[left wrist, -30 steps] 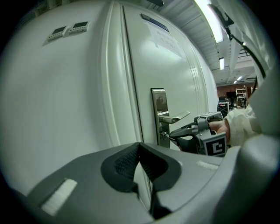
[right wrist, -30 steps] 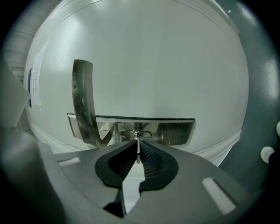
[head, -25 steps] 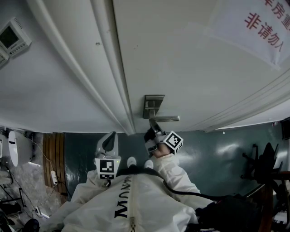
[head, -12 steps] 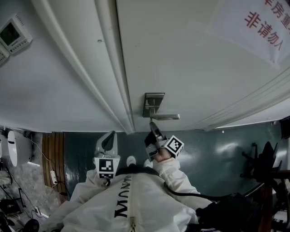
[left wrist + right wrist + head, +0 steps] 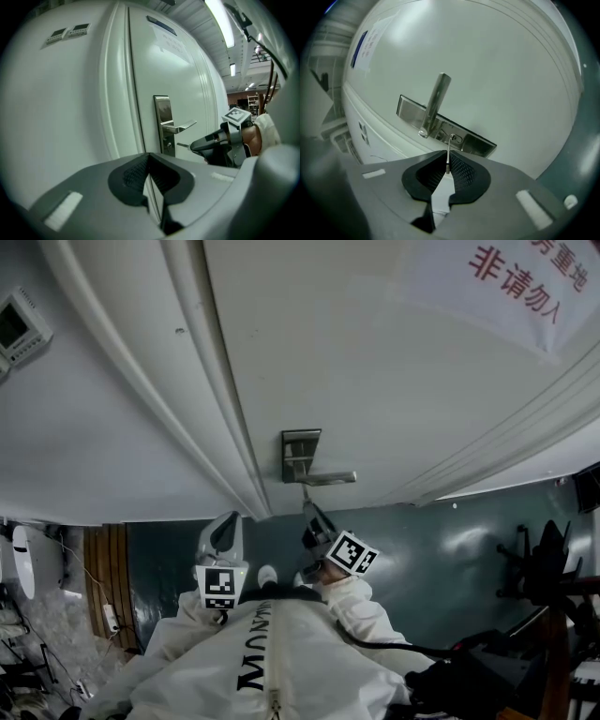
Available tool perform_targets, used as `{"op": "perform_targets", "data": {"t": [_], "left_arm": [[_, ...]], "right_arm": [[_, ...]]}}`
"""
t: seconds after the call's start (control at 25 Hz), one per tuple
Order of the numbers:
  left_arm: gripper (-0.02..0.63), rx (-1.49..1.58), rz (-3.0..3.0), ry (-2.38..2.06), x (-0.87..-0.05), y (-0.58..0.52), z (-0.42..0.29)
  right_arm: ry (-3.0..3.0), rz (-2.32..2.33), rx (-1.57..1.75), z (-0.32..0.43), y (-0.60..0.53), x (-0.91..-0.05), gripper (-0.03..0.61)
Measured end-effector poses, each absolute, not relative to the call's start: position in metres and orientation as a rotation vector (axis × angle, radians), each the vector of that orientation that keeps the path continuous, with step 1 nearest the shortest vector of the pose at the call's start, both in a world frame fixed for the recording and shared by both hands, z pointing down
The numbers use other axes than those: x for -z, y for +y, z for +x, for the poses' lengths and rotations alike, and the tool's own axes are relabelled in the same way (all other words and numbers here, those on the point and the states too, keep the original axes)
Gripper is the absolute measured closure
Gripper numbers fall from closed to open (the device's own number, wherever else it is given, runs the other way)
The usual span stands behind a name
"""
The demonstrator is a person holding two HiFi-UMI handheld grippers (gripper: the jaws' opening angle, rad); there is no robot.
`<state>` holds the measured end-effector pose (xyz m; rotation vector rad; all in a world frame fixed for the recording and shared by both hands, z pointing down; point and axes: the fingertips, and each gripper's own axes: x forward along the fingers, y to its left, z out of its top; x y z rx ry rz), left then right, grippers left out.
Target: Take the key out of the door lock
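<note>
The white door (image 5: 394,381) fills the head view, with a red-lettered notice (image 5: 516,282) at its upper right and a teal floor (image 5: 450,549) below. Only the left gripper view shows a slim gap between the lock plate (image 5: 162,123) and the key (image 5: 183,146). The right gripper view lines the key's tip up with the keyhole (image 5: 453,138). The right gripper (image 5: 448,161) pinches the key's head. The left gripper (image 5: 149,157) is low by the white coat (image 5: 272,652), jaws together on nothing.

The door (image 5: 375,381) is white, its lock plate (image 5: 300,454) silver, the floor (image 5: 450,559) dark teal.
</note>
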<state>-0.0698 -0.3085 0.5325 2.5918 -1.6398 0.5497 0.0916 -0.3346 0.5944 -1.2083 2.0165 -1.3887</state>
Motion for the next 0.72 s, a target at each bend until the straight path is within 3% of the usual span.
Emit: {"op": "perform_targets", "data": {"t": [0.28, 0.72], "left_arm": [[0.614, -0.541, 2.594, -1.639, -0.531, -0.305, -0.057], [0.614, -0.550, 2.563, -1.705, -0.525, -0.294, -0.036]], "right_arm": [[2.432, -1.489, 1.084, 0.099, -0.319, -0.579, 0.555], [2.879, -1.814, 0.212, 0.110, -0.295, -0.529, 0.555]]}}
